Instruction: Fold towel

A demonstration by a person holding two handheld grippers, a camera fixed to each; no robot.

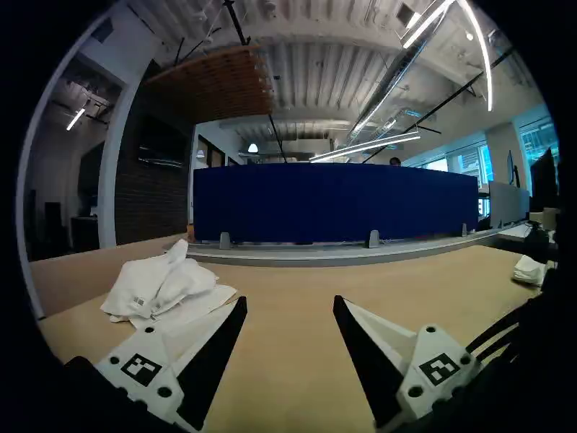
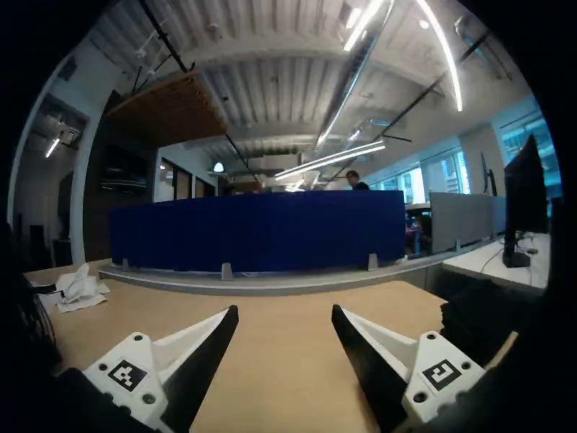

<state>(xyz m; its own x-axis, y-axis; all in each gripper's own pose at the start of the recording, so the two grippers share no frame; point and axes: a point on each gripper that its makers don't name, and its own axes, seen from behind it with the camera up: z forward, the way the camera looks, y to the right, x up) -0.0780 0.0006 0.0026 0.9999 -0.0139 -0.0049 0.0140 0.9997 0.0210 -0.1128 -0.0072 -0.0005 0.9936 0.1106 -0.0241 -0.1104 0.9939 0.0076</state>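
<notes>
**Two released grippers above a table, a crumpled towel lying before a blue partition**

Nearest in the left gripper view, the left gripper (image 1: 289, 300) is seen with its two black-edged white fingers spread wide and nothing held between them. It is held low over a pale wooden table (image 1: 303, 353) and pointed toward the blue partition (image 1: 332, 202). In the right gripper view, the right gripper (image 2: 285, 309) is likewise released, with its fingers parted and nothing gripped, and is aimed at the same partition.

A white towel (image 1: 162, 285) is found on the table on the near side of the partition, crumpled in a loose heap. It lies just beyond the left gripper's left finger and is touched by neither gripper. A second white cloth (image 1: 530, 270) is seen toward the partition's right end.

A grey rail (image 1: 324, 252) is laid along the partition's foot. To the right of the partition a dark monitor (image 2: 523, 202) is set on a white desk. Behind the partition the head of a person (image 2: 353, 179) is glimpsed, and above it long light strips (image 2: 332, 157) are hung from the ribbed ceiling.
</notes>
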